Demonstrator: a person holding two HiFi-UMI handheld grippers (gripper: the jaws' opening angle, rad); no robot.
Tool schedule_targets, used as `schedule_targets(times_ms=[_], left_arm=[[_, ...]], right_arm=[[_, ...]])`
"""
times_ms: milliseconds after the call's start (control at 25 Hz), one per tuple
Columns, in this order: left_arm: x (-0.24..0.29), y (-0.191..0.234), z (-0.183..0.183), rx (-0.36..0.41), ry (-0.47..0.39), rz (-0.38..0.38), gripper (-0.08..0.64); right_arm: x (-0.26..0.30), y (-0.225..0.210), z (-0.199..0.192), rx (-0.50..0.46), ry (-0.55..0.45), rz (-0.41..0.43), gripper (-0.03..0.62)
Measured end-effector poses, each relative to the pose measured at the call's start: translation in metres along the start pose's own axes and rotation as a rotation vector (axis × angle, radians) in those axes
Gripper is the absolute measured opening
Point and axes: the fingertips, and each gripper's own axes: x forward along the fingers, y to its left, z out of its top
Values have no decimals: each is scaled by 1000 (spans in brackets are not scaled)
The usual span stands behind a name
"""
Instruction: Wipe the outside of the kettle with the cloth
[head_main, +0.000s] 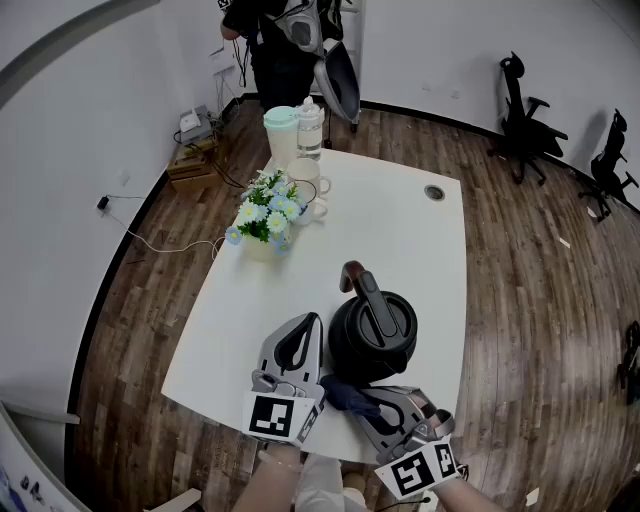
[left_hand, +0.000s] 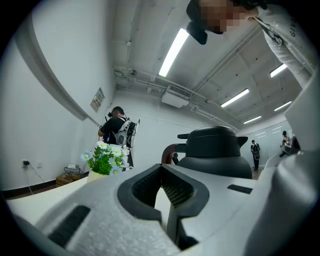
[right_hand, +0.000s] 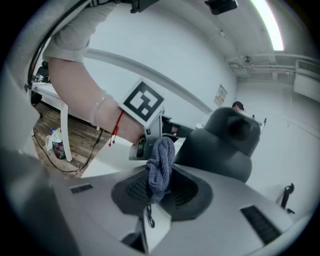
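A black kettle (head_main: 372, 325) with its lid on stands on the white table (head_main: 410, 240) near the front edge. My left gripper (head_main: 314, 322) lies just left of the kettle, shut with nothing between its jaws. In the left gripper view the kettle (left_hand: 215, 150) rises close behind the gripper (left_hand: 162, 170). My right gripper (head_main: 364, 399) is in front of the kettle, shut on a dark blue cloth (head_main: 345, 392). In the right gripper view the bunched cloth (right_hand: 161, 162) sticks up from the gripper (right_hand: 159, 175), a little short of the kettle (right_hand: 225, 145).
A vase of flowers (head_main: 265, 215), white mugs (head_main: 305, 180), a clear bottle (head_main: 310, 128) and a pale green container (head_main: 282, 135) stand at the table's far left. A person (head_main: 285, 40) stands beyond the table. Office chairs (head_main: 525, 105) stand far right.
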Motion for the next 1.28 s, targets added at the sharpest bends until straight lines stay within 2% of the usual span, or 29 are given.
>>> schedule_targets(times_ms=[240,400,600,720,920,1040,1160,1280], left_arm=[[7,-8,10,22,7,-8,8],[15,-10,21,39,8,-11,8],[27,-10,31,69,11,-14,8],[34,-9,33,65,8,-25,8],[39,-7,29,77,14,-35,8],[41,-7,25,86,22,-46,8],[41,-7,23,53,20,-47,8],[42,-8,21,37,12,-58,8]], right_arm=[[-68,-44,49,-33,-163,-83,63],[-109,-91,80,-37,-265,-185,63],[-132,-156,93,-10,-294,-324,63],[-131,-185,91,23,-286,-377,63],[-102,-204,74,79,-236,-320,63],[-78,-201,51,79,-155,-264,63],[-58,-196,24,78,-78,-210,63],[-36,-191,-1,130,-31,-99,63]])
